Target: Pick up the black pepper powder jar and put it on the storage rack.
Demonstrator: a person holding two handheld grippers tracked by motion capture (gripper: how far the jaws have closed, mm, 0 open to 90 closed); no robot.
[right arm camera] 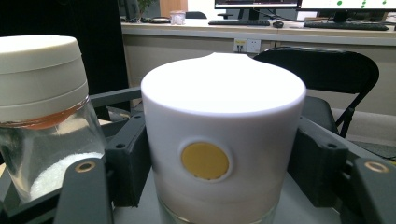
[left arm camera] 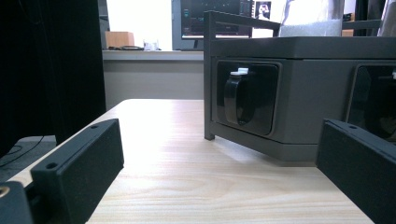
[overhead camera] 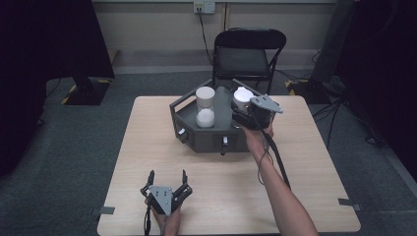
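right gripper (overhead camera: 244,114) is clamped round the white-capped jar with a yellow dot (right arm camera: 223,140) on the dark grey tray box (overhead camera: 209,140), probably to lift it, while the left gripper (overhead camera: 167,182) idles spread open on the light wooden table (overhead camera: 147,147).

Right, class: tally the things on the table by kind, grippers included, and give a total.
Grey tray unit: 1
Jars: 2, a glass jar with white powder and a white-capped jar
Grippers: 2, left gripper and right gripper
Total: 5
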